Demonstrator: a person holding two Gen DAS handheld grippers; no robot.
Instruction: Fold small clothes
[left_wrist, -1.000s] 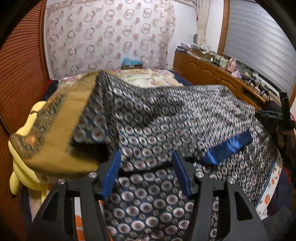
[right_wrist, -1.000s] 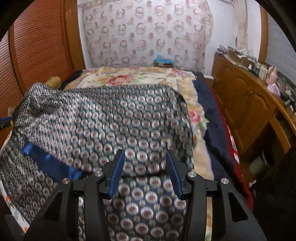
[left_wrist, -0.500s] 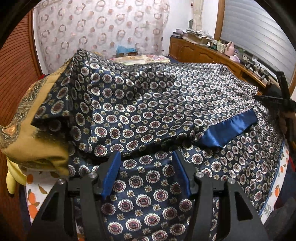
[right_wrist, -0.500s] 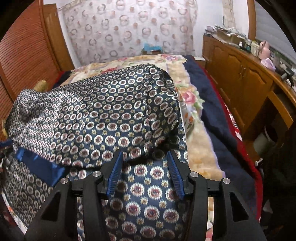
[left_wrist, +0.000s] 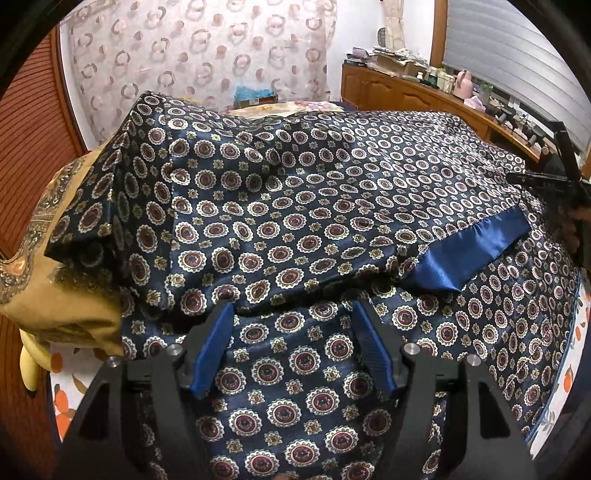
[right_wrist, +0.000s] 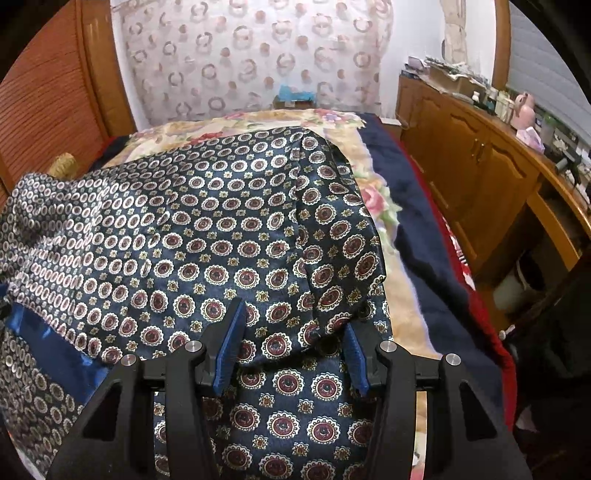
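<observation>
A dark blue garment with a red-and-white medallion print (left_wrist: 295, 229) lies spread on the bed, its far part folded toward me over the near part. A plain blue satin band (left_wrist: 472, 251) shows at the fold's edge; it also shows in the right wrist view (right_wrist: 40, 339). My left gripper (left_wrist: 291, 317) is open, low over the near layer, with the folded edge just beyond its blue fingertips. My right gripper (right_wrist: 291, 314) is open over the same garment (right_wrist: 207, 236), the folded corner lying on its right finger (right_wrist: 352, 350). The right gripper also appears at the left wrist view's right edge (left_wrist: 565, 177).
A mustard patterned cloth (left_wrist: 55, 280) and a yellow soft toy (left_wrist: 31, 369) lie left of the garment. A floral blanket (right_wrist: 376, 199) and navy cover (right_wrist: 424, 236) run along the right. A wooden cabinet (right_wrist: 480, 177) with clutter stands right of the bed; a wooden panel (right_wrist: 44, 96) is left.
The garment's far half has come over toward me and settled flat on the near half. Both grippers have lowered closer to the cloth, jaws still apart.
</observation>
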